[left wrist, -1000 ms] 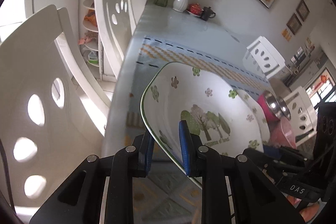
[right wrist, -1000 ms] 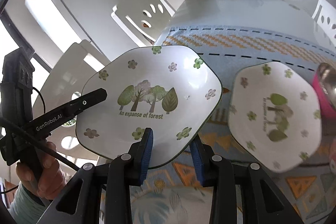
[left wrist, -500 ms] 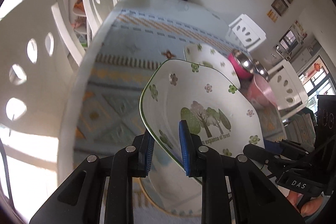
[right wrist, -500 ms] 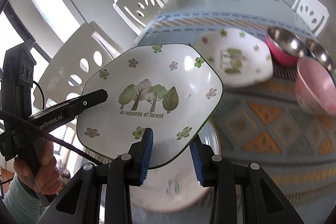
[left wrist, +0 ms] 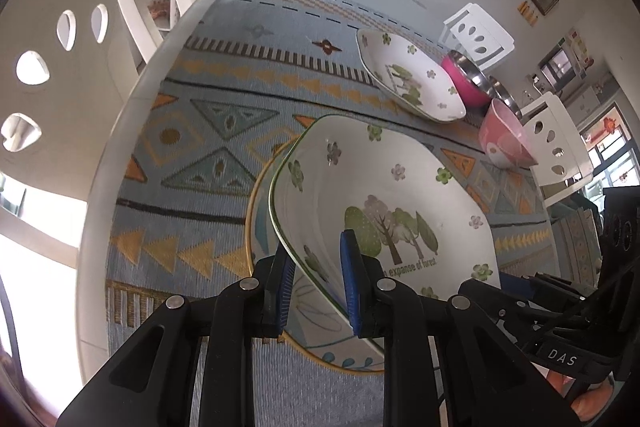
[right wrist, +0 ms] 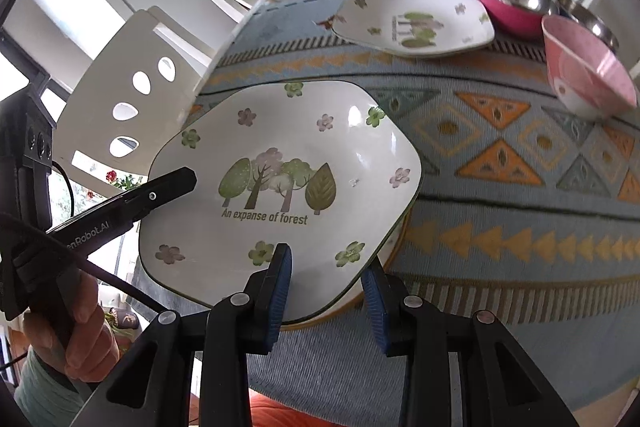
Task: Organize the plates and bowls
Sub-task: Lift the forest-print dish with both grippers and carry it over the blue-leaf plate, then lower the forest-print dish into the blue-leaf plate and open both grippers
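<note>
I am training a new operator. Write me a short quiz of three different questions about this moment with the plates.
1. True or false: both grippers hold the same forest plate.
2. What lies directly under the held plate? A) pink bowl B) gold-rimmed plate C) bare cloth
3. Fill in: the second forest plate rests on the ____.

Key:
1. True: left gripper and right gripper each clamp its rim.
2. B, the gold-rimmed plate.
3. Tablecloth, beside the magenta steel bowl.
</note>
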{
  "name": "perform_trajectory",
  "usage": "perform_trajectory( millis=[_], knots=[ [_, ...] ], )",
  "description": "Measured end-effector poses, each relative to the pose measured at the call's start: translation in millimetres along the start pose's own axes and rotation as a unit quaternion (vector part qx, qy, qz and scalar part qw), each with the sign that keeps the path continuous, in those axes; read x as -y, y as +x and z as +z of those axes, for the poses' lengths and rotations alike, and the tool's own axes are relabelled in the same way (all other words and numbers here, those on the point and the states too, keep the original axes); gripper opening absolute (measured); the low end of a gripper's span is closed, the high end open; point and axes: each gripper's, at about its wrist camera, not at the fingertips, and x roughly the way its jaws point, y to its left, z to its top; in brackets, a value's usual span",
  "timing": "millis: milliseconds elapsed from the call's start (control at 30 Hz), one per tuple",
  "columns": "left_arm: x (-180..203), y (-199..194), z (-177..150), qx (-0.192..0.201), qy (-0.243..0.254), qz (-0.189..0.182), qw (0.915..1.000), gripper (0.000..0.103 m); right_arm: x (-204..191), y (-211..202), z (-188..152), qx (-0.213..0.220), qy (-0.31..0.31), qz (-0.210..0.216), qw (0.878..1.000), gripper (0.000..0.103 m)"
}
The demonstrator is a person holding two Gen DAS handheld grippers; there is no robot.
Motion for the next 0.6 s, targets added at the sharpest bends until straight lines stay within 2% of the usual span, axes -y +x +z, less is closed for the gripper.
perform_trajectory(
  millis=[133,300,400,600],
  knots=[
    [-9.2,6.3,-3.1,-0.014,-0.020,-0.004,0.9997,0.018,-2.6,5.4,-4.9,-0.013,-0.005,-0.007,1.000,0.034],
    [-15.0,7.4,-2.7,-0.028,-0.022,0.008,0.9993,0.017,-7.7,6.7,-12.0,-0.022,-0.007,-0.008,1.000,0.035],
    [-18.4,4.6,-1.1,-0.042,-0.030,0.000,0.9987,0.020,-8.0,3.9,-12.8,-0.032,-0.006,-0.004,0.999,0.035],
    [-21.6,-19.6,-2.7,-0.024,-0.025,0.024,0.9991,0.020,9.1,-9.5,-15.0,-0.048,0.031,0.013,0.998,0.035]
  ],
)
